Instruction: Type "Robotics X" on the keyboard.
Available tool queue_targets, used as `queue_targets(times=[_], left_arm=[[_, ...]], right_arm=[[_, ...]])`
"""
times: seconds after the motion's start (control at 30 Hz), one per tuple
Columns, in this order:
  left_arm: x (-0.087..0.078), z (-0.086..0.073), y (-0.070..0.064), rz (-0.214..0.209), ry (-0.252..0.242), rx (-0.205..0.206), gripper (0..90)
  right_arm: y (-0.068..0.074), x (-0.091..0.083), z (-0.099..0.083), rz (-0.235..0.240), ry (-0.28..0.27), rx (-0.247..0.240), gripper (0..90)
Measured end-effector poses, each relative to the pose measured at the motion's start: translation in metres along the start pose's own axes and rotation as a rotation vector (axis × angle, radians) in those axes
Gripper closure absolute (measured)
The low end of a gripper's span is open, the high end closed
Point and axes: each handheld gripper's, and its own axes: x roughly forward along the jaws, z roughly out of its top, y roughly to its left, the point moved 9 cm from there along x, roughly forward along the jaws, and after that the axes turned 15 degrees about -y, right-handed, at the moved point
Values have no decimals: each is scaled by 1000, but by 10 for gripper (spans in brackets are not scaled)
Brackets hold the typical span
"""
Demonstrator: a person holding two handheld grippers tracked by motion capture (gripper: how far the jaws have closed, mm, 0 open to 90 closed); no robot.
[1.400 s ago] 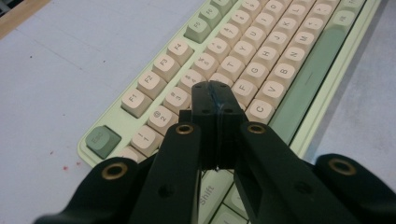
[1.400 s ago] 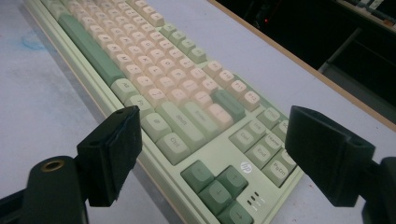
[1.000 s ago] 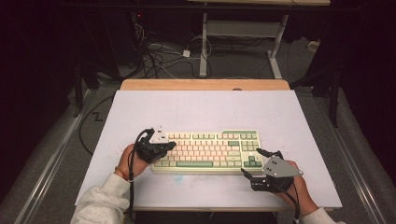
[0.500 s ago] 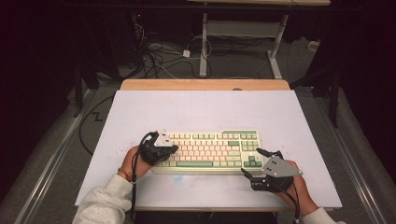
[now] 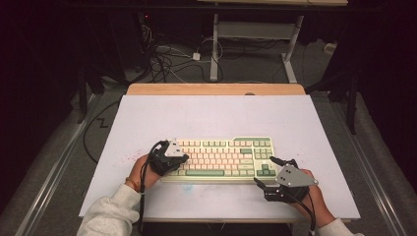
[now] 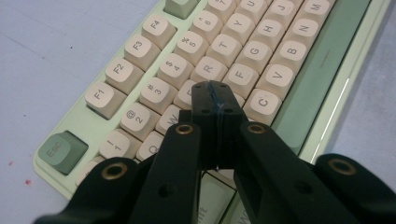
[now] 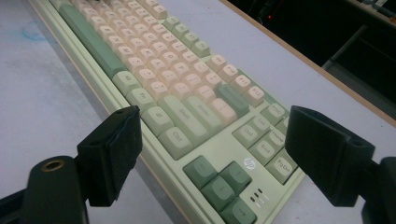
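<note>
left gripper view: left gripper (image 6: 215, 95) jaws together, tips over d/e keys of hp keyboard (image 5: 223, 158) lying mid-table (image 5: 216, 113). right gripper (image 7: 212, 154) jaws apart at arrow-key corner. keyboard likely rigid, light (keycaps may pop); grip case edges.

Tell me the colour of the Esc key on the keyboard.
Sage green, unlike the cream letter keys; the Esc key shows best in the left gripper view.

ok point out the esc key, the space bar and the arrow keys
esc key (image 6: 62, 148), left gripper view, on its green top face
space bar (image 5: 205, 173), high view, middle of the long green bar
arrow keys (image 7: 219, 182), right gripper view, on the cluster's middle key
</note>
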Motion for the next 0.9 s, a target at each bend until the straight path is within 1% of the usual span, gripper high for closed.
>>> queue_targets(times=[0.07, 0.23, 0.27, 0.3, 0.33, 0.4, 0.5, 0.63, 0.8, 0.9], left_arm=[[0, 0, 1, 6, 1, 3, 878], [1, -2, 1, 2, 8, -6, 878], [2, -5, 1, -2, 24, -6, 879], [3, -5, 1, 4, 8, -15, 879], [3, -5, 1, 1, 4, -22, 879], [2, -5, 1, 9, 7, -11, 878], [-1, -1, 0, 14, -10, -3, 878], [-4, 3, 0, 32, -29, 12, 878], [-8, 9, 4, 71, -81, 15, 878], [-10, 10, 6, 81, -85, 17, 878]], right_arm=[[0, 0, 0, 2, -2, -2, 196], [0, 0, 0, 3, 2, 0, 196], [0, 0, 0, 3, 2, -5, 196], [0, 0, -1, 2, 4, -5, 196], [0, 0, -1, 2, 7, -3, 196], [0, 0, -1, 3, 6, -5, 196], [0, -1, 0, 1, 2, -4, 196], [-1, -1, 1, -1, 0, -1, 196], [-2, -1, 1, -4, -1, 0, 196], [-2, -1, 0, -6, -1, 0, 196]])
